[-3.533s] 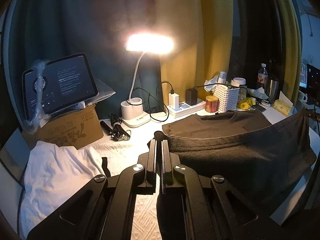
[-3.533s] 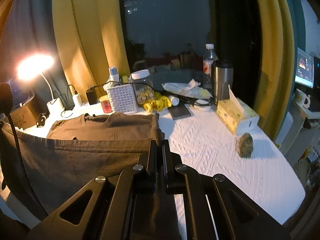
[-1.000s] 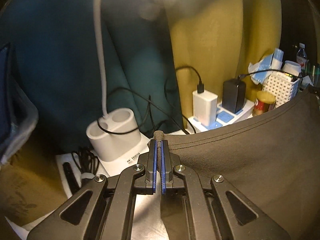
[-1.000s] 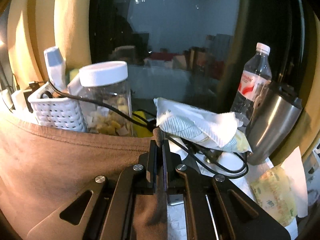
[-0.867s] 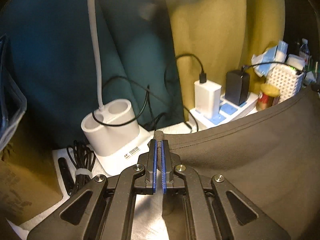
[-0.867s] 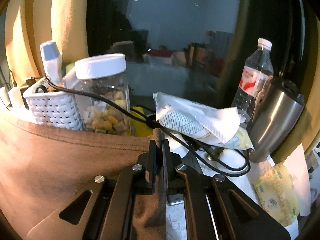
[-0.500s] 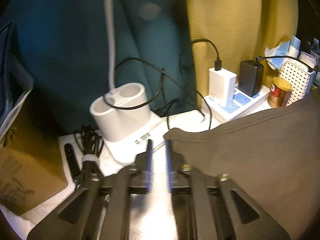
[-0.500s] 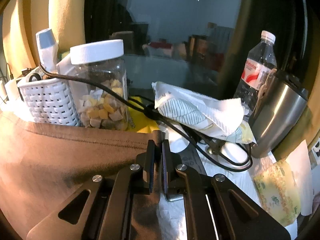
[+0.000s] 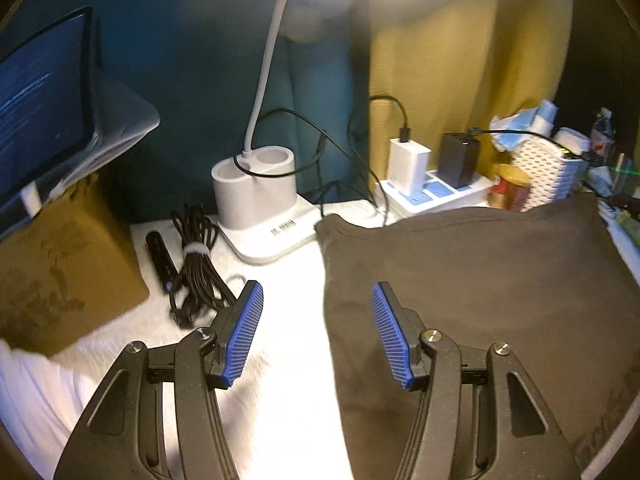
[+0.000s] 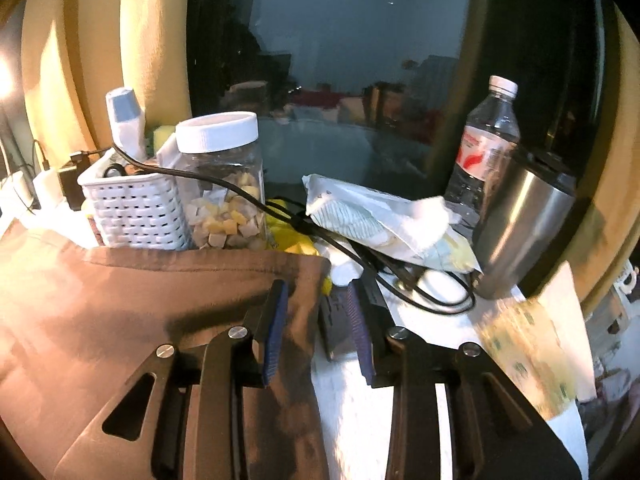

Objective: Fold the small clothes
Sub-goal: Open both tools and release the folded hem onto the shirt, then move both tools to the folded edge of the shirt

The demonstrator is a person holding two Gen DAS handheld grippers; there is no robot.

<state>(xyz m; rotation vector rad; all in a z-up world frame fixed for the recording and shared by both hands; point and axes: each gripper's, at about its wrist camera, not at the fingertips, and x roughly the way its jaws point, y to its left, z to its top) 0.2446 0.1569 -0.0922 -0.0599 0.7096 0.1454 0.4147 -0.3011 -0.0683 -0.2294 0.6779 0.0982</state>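
A dark grey T-shirt lies folded flat on the white table cover; it looks brown in the right wrist view. My left gripper is open and empty, its jaws wide apart over the shirt's left edge. My right gripper is open and empty above the shirt's far right corner. A white garment lies at the lower left.
A white lamp base, a bundled black cable, a cardboard box with a tablet and a power strip stand behind. A white basket, jar, water bottle, steel tumbler and tissue pack crowd the right.
Both grippers held the shirt's edge shut and carried it to the back of the table. Now both have opened and let go, and the shirt lies flat.
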